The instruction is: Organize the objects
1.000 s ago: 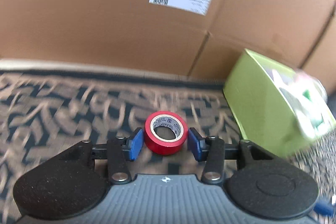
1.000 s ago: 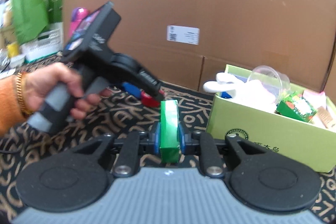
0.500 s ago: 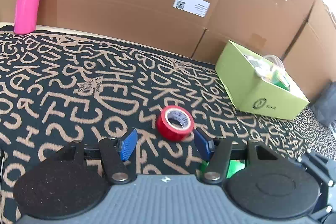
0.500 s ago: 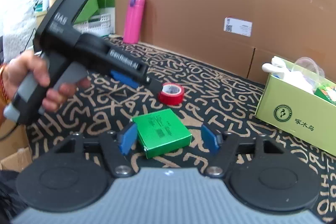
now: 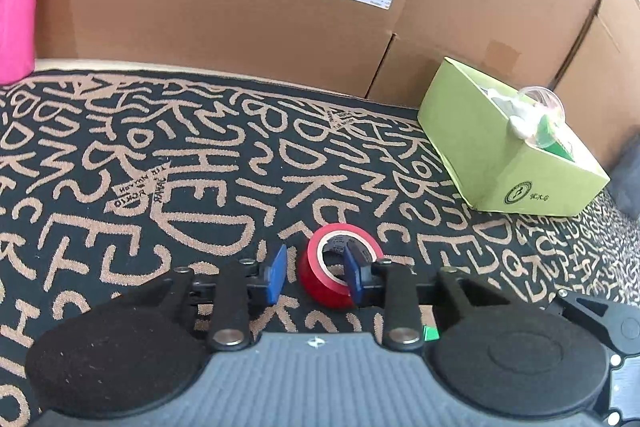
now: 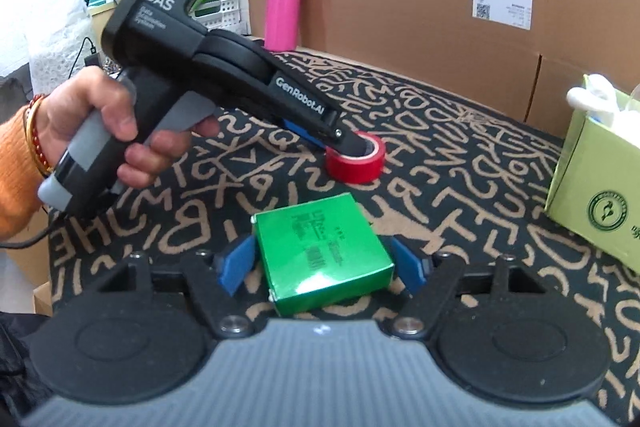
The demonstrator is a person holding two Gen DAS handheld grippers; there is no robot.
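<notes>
Right wrist view, upper half: your cardboard wall [image 6: 400, 7] backs the lettered rug [image 6: 460, 179], and the lime box [image 6: 592, 203] at the right edge, already holding items, looks like the sorting bin. Low centre, the flat glossy green box [image 6: 322, 253] lies between the right gripper [image 6: 322, 267]'s spread pads, untouched. Mid-frame, the left gripper [image 6: 344, 143] has been closing: one finger inside the red tape roll [image 6: 356, 163], one outside, grip uncertain.
</notes>
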